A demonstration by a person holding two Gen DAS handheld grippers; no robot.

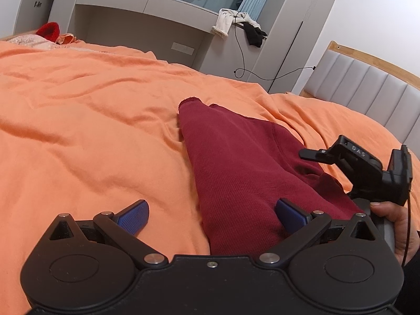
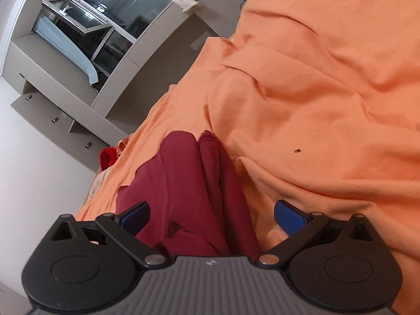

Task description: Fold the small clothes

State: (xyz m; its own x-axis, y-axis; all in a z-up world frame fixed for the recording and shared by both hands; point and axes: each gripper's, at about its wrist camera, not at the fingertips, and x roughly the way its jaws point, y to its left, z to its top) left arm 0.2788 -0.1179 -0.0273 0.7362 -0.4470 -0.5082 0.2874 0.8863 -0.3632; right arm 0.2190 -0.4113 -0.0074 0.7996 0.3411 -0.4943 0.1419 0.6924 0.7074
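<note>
A dark red knit garment (image 1: 241,168) lies folded lengthwise on the orange bedsheet (image 1: 92,120), its narrow end pointing away from me. My left gripper (image 1: 212,218) is open, hovering over the garment's near left edge; its left pad is over the sheet, its right pad over the cloth. The right gripper's body (image 1: 367,173) shows at the garment's right side, held by a hand. In the right wrist view the garment (image 2: 194,189) runs between the wide-open blue pads of my right gripper (image 2: 211,218), which holds nothing.
A grey padded headboard (image 1: 367,92) stands at the right. A grey cabinet unit (image 1: 147,18) with hanging clothes and a black cable stands beyond the bed. A red item (image 1: 48,31) and patterned fabric lie at the far left corner. A small dark speck (image 2: 297,151) lies on the sheet.
</note>
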